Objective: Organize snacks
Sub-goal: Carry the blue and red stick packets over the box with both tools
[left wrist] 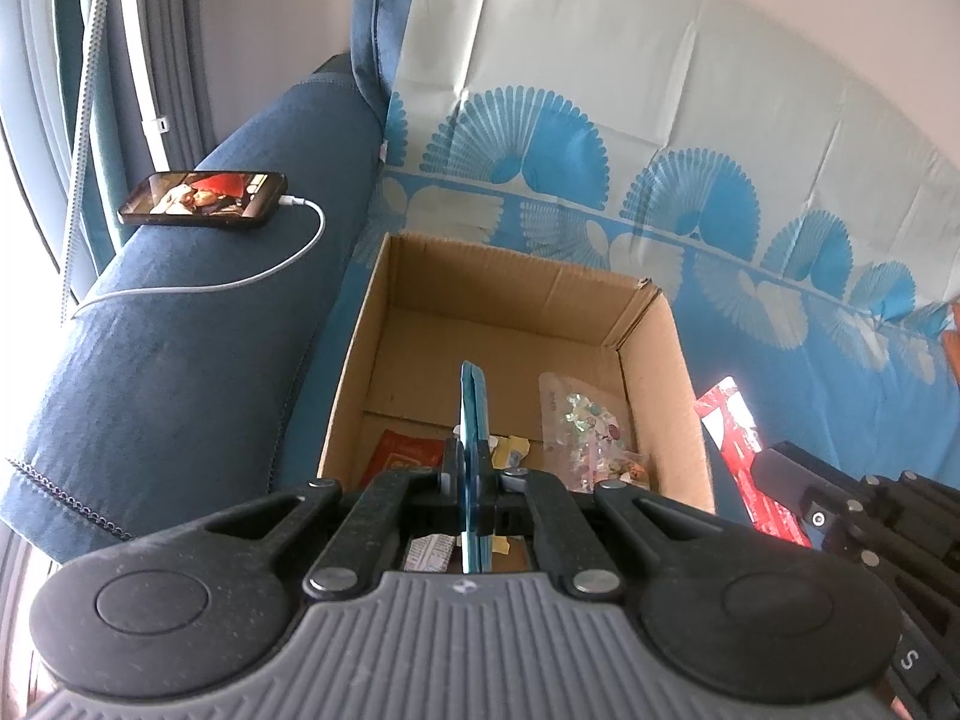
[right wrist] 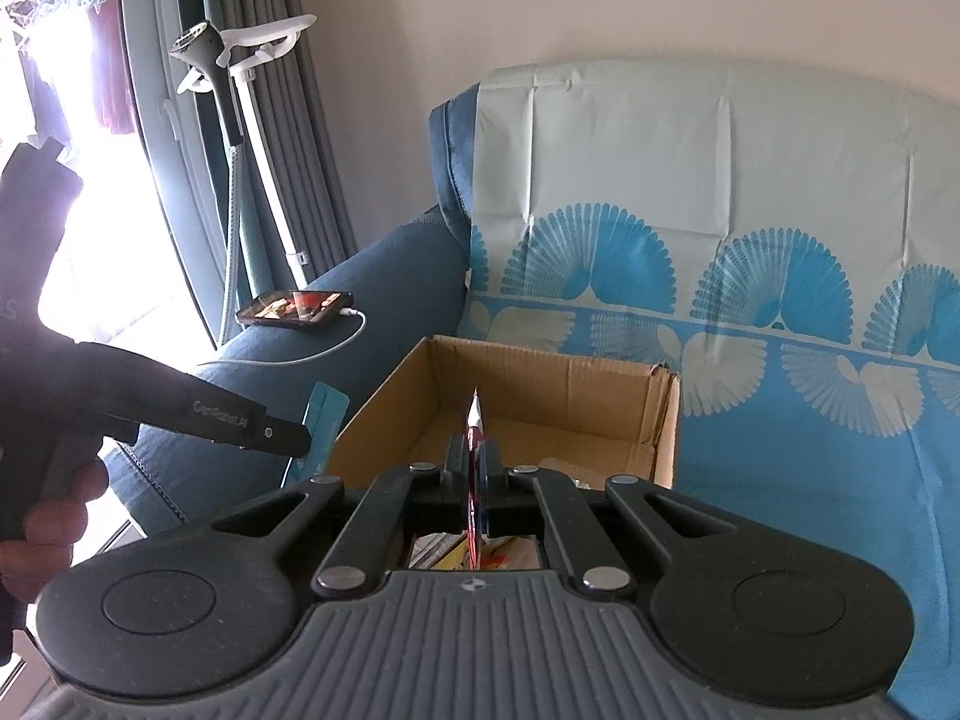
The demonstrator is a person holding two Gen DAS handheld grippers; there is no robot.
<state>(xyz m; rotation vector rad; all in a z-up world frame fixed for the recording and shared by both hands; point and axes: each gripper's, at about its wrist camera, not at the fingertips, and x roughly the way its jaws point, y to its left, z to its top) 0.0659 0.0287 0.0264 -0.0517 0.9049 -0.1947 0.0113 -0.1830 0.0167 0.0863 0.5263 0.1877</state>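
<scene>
An open cardboard box stands on the sofa seat; it also shows in the right wrist view. Inside lie a red packet, a clear bag of wrapped sweets and small yellow wrappers. My left gripper is shut on a flat blue packet, held edge-on above the box's near side; the packet also shows in the right wrist view. My right gripper is shut on a thin red and white packet, seen from the left wrist as a red strip, right of the box.
A blue sofa armrest left of the box carries a charging phone with a white cable. A blue-and-white patterned cover drapes the seat and backrest. A garment steamer stand and curtains stand by the window.
</scene>
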